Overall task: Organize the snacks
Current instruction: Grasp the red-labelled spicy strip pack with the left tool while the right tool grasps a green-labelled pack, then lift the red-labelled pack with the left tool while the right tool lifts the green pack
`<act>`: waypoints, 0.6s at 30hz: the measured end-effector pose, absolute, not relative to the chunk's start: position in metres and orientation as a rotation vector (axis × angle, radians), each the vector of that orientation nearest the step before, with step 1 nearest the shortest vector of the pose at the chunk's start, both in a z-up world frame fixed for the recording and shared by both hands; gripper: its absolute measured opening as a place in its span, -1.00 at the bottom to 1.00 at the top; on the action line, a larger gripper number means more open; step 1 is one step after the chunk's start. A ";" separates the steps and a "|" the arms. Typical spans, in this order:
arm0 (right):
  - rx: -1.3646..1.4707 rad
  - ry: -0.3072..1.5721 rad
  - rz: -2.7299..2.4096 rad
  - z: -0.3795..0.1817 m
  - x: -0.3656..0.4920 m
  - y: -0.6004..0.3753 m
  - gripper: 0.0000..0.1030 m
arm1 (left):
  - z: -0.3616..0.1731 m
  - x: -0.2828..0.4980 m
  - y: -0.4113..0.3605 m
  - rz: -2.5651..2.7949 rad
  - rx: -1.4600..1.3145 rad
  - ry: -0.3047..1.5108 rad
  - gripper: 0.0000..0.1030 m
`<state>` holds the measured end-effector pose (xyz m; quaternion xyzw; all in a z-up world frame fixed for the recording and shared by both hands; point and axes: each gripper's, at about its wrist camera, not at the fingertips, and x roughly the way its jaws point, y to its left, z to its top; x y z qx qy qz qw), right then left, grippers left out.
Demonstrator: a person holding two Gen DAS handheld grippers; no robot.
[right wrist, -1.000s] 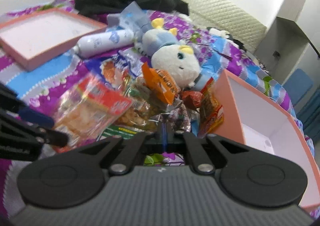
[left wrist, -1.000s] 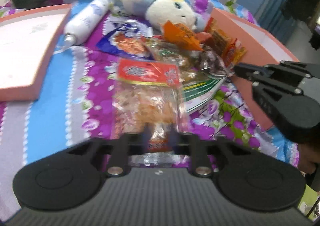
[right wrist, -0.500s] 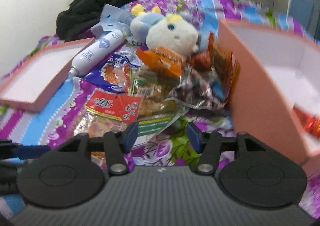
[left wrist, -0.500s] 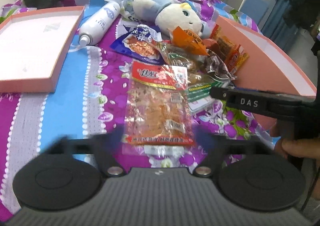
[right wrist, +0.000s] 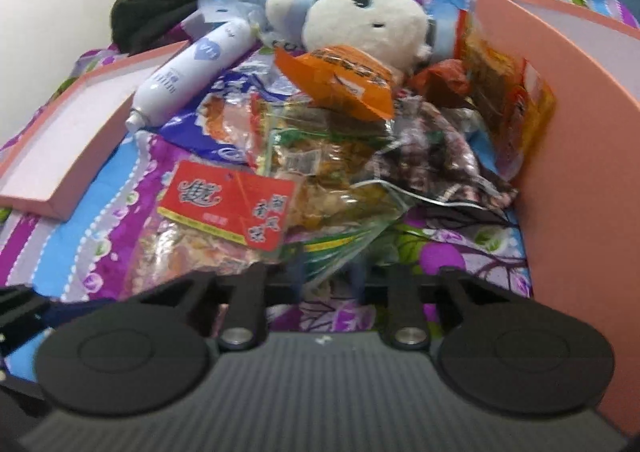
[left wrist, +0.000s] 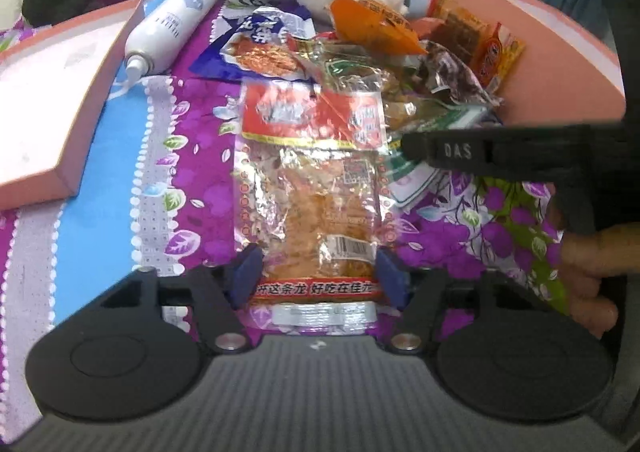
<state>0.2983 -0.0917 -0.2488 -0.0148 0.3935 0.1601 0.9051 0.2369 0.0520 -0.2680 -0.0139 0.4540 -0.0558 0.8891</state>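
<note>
Snack packet [left wrist: 316, 212] between closing left tool [left wrist: 318, 278] fingers, pink box [left wrist: 560, 64] right.

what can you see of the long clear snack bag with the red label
The clear snack bag is a long crinkly plastic packet showing orange-brown dried food inside, with a red label across its far end, a barcode and a red printed strip near its sealed near end. It lies flat on the purple floral bedspread, its far end against the snack pile. The left tool straddles the near end, its jaws closing, blue pads at either edge.
</note>
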 end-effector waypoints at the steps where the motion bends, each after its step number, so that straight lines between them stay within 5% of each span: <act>1: -0.021 0.817 0.330 -0.248 0.298 -0.093 -0.78 | -0.269 0.236 0.049 -0.114 -0.009 0.940 0.21; 7: -0.009 0.766 0.342 -0.241 0.279 -0.107 -0.89 | -0.269 0.225 0.047 -0.108 0.008 0.892 0.01; 18: 0.041 0.781 0.337 -0.219 0.211 -0.136 -0.92 | -0.249 0.176 0.050 -0.007 -0.087 0.901 -0.01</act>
